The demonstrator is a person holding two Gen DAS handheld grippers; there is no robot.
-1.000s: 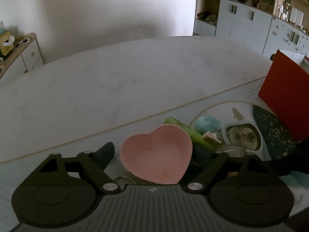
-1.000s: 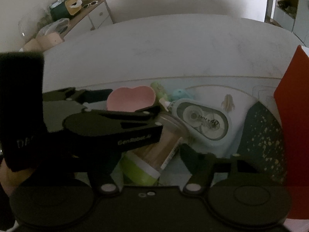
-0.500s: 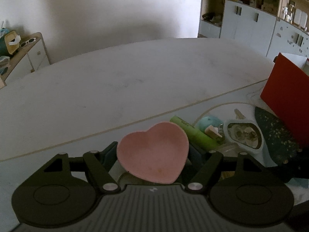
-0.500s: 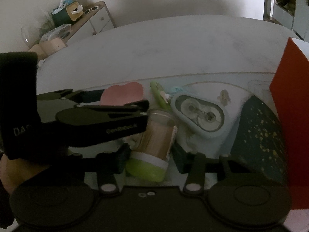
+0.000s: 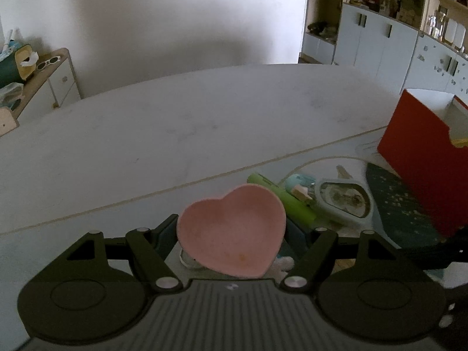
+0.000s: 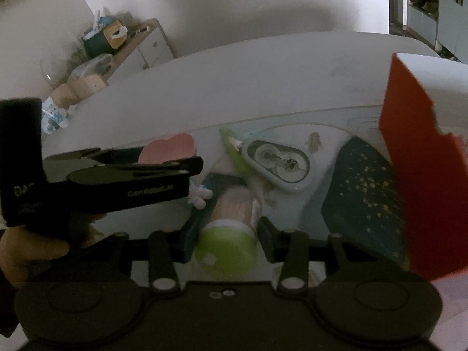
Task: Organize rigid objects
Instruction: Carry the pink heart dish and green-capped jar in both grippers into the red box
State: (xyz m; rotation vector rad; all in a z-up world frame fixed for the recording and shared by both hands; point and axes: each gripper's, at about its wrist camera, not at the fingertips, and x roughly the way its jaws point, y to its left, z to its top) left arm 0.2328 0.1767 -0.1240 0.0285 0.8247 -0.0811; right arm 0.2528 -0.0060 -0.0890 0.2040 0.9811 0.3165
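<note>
At the bottom centre of the left wrist view, the left gripper (image 5: 232,231) holds a pink heart-shaped dish (image 5: 232,229) between its two dark fingers, the dish's hollow face turned toward the camera. To the right of the dish, on the pale mat (image 5: 336,158), lie a green tube (image 5: 280,199), a small teal object (image 5: 298,181) and a light-blue tape dispenser (image 5: 345,201), close together. A red box (image 5: 421,158) stands at the right edge of the frame on the white marble table (image 5: 190,122).

In the right wrist view, the right gripper (image 6: 226,239) at lower centre has been closing its jaws and now grips a jar with a lime-green lid (image 6: 226,242), lid toward the camera, body pointing up the frame. The left gripper (image 6: 122,175) crosses the left of that frame, the pink dish (image 6: 169,147) showing behind it. The tape dispenser (image 6: 278,162) sits at centre, the red box (image 6: 424,175) at right, with a dark speckled patch (image 6: 359,187) between them.
</note>
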